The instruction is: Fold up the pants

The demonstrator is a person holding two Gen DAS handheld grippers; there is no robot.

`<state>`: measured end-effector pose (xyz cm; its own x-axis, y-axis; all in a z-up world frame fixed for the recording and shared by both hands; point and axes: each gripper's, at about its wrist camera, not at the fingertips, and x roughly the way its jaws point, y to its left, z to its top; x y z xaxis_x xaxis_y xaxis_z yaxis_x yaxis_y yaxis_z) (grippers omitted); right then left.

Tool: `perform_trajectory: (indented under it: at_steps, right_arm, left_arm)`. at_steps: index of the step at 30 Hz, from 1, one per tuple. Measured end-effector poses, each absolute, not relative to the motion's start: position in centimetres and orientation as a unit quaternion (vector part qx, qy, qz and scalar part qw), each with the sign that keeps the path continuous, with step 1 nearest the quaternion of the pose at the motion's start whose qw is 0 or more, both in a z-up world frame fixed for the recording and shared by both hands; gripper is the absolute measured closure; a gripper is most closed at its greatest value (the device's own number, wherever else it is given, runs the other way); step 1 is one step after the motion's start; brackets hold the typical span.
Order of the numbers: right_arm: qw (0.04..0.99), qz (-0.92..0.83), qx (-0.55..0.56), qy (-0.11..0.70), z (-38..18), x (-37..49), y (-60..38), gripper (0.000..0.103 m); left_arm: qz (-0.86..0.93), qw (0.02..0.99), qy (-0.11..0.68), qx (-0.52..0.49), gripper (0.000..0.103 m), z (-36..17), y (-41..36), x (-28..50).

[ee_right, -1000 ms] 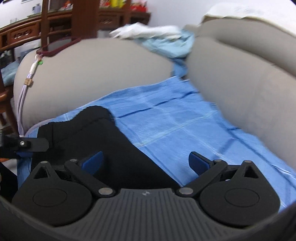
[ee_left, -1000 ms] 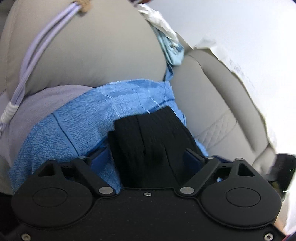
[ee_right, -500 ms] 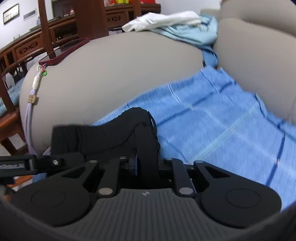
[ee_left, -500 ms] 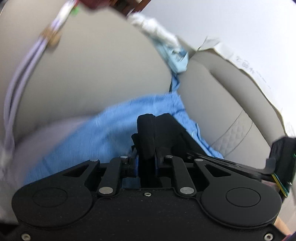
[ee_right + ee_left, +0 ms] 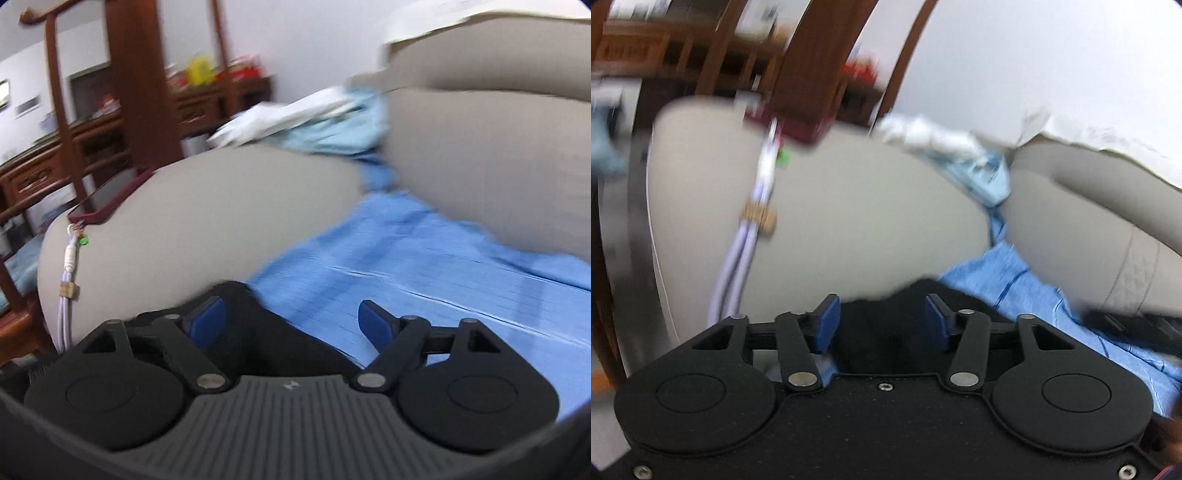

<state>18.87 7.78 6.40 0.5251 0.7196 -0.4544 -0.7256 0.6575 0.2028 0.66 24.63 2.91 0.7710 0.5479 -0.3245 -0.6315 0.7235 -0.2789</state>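
Note:
The black pants (image 5: 886, 325) lie bunched on a blue cloth (image 5: 1027, 291) on the grey sofa seat. My left gripper (image 5: 882, 321) is open, its blue pads (image 5: 827, 317) either side of the black fabric without squeezing it. In the right wrist view the pants (image 5: 266, 332) lie under the left half of my right gripper (image 5: 291, 321), which is open, with the blue cloth (image 5: 424, 266) between and beyond its fingers. Both views are blurred by motion.
A rounded grey sofa armrest (image 5: 207, 218) rises just behind the pants, with a lilac cord (image 5: 738, 258) and a dark red phone (image 5: 110, 199) on it. White and pale blue clothes (image 5: 314, 122) lie at the back. The sofa backrest (image 5: 498, 162) is at right. Wooden furniture (image 5: 140, 92) stands beyond.
Both grippers were open a second ago, shut on the black pants half a second ago, and have now opened and let go. Both cameras have tilted up.

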Motion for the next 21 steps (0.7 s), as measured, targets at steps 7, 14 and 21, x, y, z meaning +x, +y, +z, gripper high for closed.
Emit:
perform_trajectory:
  at_steps: [7, 14, 21]
  right_arm:
    - [0.914, 0.300, -0.009, 0.272, 5.6, 11.1, -8.3, 0.013]
    - [0.930, 0.168, -0.044, 0.325, 3.0, 8.5, -18.1, 0.013]
    - [0.944, 0.073, -0.038, 0.319, 2.2, 10.4, -24.2, 0.013]
  left_arm:
    - [0.139, 0.967, 0.158, -0.144, 0.071, 5.1, 17.8, 2.5]
    - [-0.063, 0.944, 0.315, -0.080, 0.082, 3.1, 8.3, 9.9]
    - [-0.035, 0.941, 0.329, -0.065, 0.084, 2.8, 5.1, 18.5]
